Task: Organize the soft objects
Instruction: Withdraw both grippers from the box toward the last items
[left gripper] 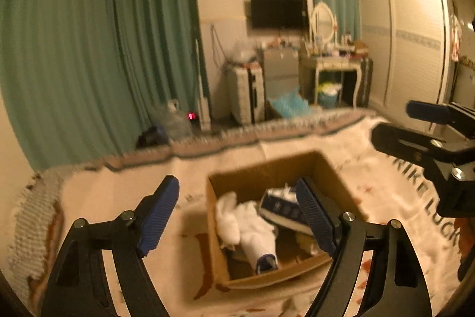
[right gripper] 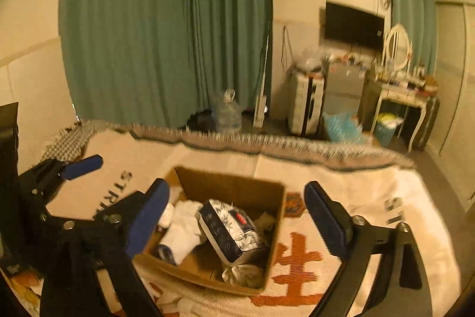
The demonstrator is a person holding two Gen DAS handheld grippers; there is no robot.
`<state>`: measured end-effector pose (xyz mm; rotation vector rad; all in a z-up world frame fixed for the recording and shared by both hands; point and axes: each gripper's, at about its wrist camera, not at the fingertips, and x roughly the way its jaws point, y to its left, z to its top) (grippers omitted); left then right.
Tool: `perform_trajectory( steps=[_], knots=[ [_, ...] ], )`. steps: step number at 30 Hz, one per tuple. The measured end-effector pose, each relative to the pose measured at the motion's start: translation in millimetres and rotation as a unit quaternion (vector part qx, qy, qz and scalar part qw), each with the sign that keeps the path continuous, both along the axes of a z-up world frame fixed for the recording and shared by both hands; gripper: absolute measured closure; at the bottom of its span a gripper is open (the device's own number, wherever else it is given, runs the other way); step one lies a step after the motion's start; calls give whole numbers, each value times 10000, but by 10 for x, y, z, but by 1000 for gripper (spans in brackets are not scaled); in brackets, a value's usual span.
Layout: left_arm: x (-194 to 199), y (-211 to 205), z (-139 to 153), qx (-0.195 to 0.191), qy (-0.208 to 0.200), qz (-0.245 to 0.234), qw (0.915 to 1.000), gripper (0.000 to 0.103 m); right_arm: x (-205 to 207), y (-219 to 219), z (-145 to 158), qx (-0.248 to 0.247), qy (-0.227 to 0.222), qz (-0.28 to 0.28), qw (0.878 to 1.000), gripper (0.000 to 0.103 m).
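Hovering above cardboard box (left gripper: 297, 168), left gripper (left gripper: 237, 216) spread wide and empty, right gripper (right gripper: 237, 219) likewise

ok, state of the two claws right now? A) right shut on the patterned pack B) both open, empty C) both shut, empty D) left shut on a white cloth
B: the left claw and right claw both have their jaws spread wide with nothing between them; the white cloth and patterned pack lie in the box.

cardboard box (right gripper: 237, 189) open-topped, part-filled, blanket (right gripper: 371, 198) bare around
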<state>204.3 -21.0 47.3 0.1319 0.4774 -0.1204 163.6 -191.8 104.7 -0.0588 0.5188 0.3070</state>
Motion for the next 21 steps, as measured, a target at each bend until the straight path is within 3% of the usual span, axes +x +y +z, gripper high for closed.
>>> perform_trajectory(
  steps=[3,6,10,16,21],
  knots=[
    [-407,116,418,46,-442,91,9990,10,-434,-57,439,-51,-285,-68,9996,1],
    [-891,253,782,109,-921,113,9956,9,-790,-74,751,-6,-442,-99,9990,0],
    [-1364,401,1010,175,-1219,146,9923,9,-1309,-39,1105,-29,-645,-135,9978,0],
    [-1731,635,1015,14,-989,161,9950,9,-1884,142,1281,-179,-900,-46,9958,0],
    [-1765,737,745,-75,-629,304,9975,9,-2040,290,1058,-147,-848,94,9962,0]
  ],
)
